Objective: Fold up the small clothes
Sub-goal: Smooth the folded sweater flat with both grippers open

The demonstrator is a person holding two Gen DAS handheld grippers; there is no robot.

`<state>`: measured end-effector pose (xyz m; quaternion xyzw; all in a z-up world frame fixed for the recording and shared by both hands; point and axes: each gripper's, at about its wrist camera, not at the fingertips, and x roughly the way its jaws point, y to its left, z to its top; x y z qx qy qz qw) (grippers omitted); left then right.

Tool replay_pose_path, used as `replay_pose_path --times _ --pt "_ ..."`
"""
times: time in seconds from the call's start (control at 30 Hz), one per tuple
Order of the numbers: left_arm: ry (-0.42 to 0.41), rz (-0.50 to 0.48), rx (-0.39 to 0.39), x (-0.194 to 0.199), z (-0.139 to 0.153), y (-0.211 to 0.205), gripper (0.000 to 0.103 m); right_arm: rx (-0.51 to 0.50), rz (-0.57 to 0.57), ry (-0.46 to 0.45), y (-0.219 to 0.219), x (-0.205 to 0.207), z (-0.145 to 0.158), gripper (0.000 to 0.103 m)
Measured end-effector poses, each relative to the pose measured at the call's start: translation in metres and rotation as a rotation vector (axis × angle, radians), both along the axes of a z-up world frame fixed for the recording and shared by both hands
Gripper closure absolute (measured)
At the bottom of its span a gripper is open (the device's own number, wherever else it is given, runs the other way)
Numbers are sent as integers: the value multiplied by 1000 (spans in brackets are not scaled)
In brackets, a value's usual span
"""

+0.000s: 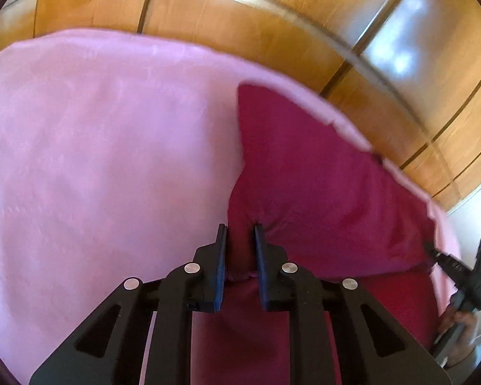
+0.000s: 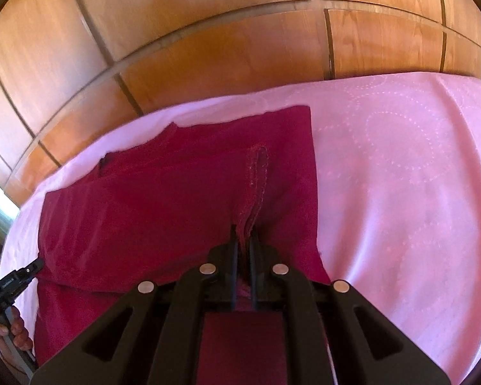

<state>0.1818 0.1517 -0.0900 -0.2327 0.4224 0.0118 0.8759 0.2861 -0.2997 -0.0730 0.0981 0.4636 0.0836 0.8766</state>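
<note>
pink bedspread (image 2: pixel 400 176) under blurred crimson garment (image 2: pixel 176 199), edges hidden inside both tongs

A home bedroom: pink bedspread (image 2: pixel 400 176) before wooden wardrobe doors (image 2: pixel 208 48).

Each wrist camera looked forward and down along its own fingers, close above the pink bedspread (image 1: pixel 80 160), toward the wooden panelling (image 2: pixel 176 48) behind its far edge; both views shared the crimson garment (image 2: pixel 176 192)

Pink sheet (image 2: pixel 400 176) on bed; wood wardrobe panels (image 2: pixel 208 48) behind, w/ light glare.
</note>
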Motion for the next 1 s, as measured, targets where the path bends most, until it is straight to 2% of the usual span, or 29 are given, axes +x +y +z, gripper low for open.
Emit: replay_pose_path --times 0.07,0.17,0.27,0.3,0.43,0.57,0.67,0.7,0.73,0.83,1.0 --pt "5 18 -21 2 1 5 85 -14 3 5 3 -1 -6 99" --pt "-3 87 76 0 22 3 69 3 -3 16 -1 0 -2 97" --pt "-79 82 91 2 45 1 69 -13 -2 -13 -4 -4 11 78" --pt "-100 80 105 4 51 -1 69 -20 -3 -38 -4 -7 19 67" --pt "-153 25 160 25 67 -22 69 -12 21 -100 5 -7 40 66" --pt "-118 -37 201 52 56 -45 69 -34 69 -102 25 7 38 65" --pt "-49 -36 235 74 36 -50 69 -80 82 -60 35 24 21 54" --pt "-1 -19 264 83 23 -48 69 -114 77 -38 37 30 8 49" --pt "15 -17 263 85 14 -44 69 -118 82 -26 37 33 -2 48" --pt "-19 -17 276 80 7 -42 69 -132 85 -83 40 29 -13 47" --pt "-22 5 288 68 18 -47 69 -116 84 -90 36 29 -14 45"
